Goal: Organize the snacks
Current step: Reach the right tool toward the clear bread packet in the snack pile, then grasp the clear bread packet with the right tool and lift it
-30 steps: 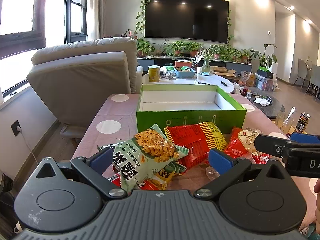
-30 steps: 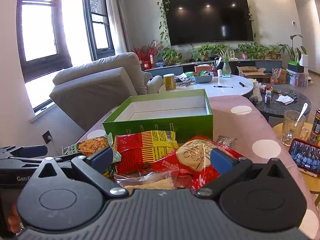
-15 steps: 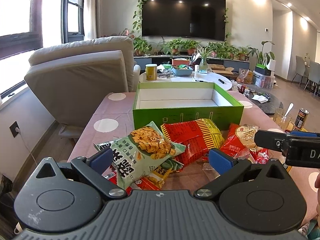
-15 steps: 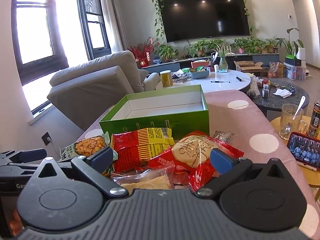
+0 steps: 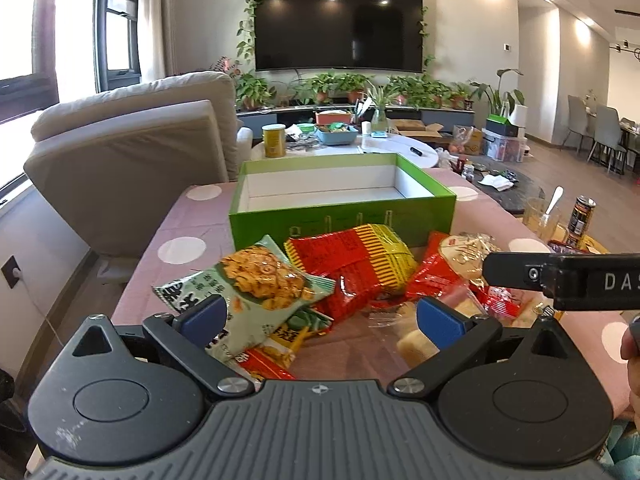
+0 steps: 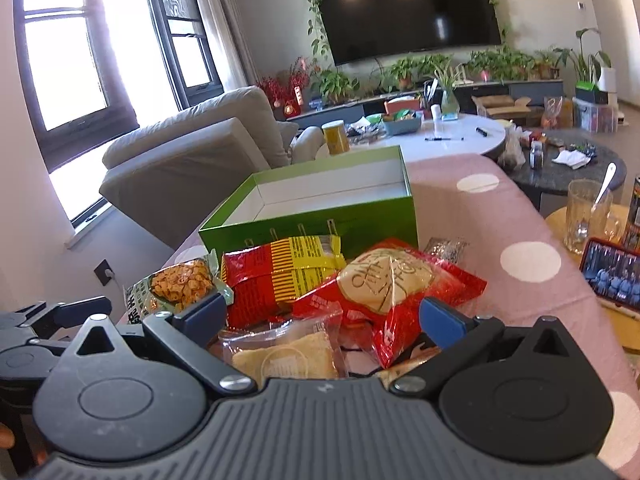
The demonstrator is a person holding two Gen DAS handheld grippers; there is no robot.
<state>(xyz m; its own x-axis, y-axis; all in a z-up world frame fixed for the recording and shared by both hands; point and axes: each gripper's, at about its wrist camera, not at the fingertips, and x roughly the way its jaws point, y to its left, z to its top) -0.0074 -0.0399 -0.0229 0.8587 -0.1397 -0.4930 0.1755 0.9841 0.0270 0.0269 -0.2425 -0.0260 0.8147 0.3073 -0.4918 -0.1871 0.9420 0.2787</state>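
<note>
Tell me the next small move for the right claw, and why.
Probably ease the right claw down and close on the clear-wrapped pale cracker packet: its jaws stand open, holding nothing, the packet lies nearest between them, and the open green cardboard box looks empty.

Pretty clearly someone's living room: big wall TV (image 5: 339, 20) top center with vines around it, beige recliner (image 5: 132, 152) at left, potted plants (image 5: 332, 86) under the TV, dining chairs (image 5: 600, 128) far right.

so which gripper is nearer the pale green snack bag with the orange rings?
Left. The left gripper has the pale green snack bag against its left finger; the right gripper sits over the red packets beside it.
</note>
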